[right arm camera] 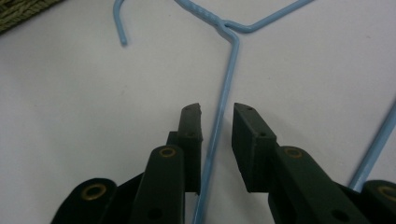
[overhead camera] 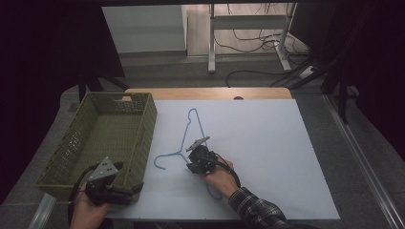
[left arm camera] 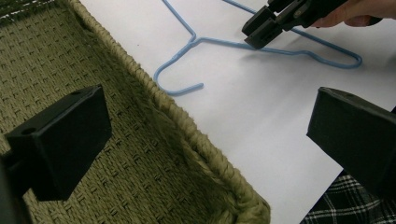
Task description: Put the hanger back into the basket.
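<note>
Right gripper (right arm camera: pixel 217 116) straddles a blue wire hanger's (right arm camera: pixel 223 98) arm on the white table (right arm camera: pixel 70 116), jaws narrowed but not yet pinching, positioned to grasp it.

- You're at a lab-style recording bench: a white sheet (overhead camera: pixel 267 152) covers the wooden table (overhead camera: pixel 210 93).
- Behind you see loose cables (overhead camera: pixel 248 40) and a metal stand (overhead camera: pixel 248 23) on bare floor.

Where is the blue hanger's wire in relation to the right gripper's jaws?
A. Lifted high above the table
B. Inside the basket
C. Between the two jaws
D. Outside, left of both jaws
C: in the right gripper view the hanger wire runs between the jaws of the right gripper, on the table.
</note>
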`<state>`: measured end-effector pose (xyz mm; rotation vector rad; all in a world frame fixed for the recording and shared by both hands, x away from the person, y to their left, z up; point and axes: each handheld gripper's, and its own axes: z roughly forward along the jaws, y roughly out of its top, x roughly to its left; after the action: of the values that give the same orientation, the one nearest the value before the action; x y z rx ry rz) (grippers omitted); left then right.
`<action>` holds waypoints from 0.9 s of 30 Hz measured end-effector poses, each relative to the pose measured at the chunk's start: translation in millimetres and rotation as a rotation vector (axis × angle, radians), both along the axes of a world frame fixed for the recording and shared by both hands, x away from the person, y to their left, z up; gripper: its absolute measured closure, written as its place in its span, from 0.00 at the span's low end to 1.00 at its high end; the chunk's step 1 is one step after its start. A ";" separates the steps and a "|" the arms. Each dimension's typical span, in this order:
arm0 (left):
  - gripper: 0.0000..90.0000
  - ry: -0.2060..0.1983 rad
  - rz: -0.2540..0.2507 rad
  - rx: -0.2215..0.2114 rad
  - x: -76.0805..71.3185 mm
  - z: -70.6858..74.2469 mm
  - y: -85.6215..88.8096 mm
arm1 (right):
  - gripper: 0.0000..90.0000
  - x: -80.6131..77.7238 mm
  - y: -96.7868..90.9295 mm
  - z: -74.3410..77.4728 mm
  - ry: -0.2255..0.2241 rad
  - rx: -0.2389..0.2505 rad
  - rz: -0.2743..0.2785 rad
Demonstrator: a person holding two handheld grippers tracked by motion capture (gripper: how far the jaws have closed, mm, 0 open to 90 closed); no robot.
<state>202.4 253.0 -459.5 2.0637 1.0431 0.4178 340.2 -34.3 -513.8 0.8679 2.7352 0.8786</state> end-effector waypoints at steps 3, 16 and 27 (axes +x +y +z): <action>0.00 0.001 -0.001 0.000 0.2 -0.3 -0.3 | 0.84 0.8 0.4 -2.6 0.000 -0.004 -0.007; 0.00 0.005 -0.003 0.005 0.5 -1.1 -1.0 | 0.94 -1.5 3.0 -7.8 -0.012 -0.007 -0.018; 0.00 -0.001 -0.002 0.006 0.1 -0.3 -1.7 | 0.95 -1.1 2.4 -7.2 0.009 0.010 -0.049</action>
<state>202.5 251.2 -459.8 2.0697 1.0400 0.4212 339.1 -31.9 -521.0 0.9384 2.7078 0.8814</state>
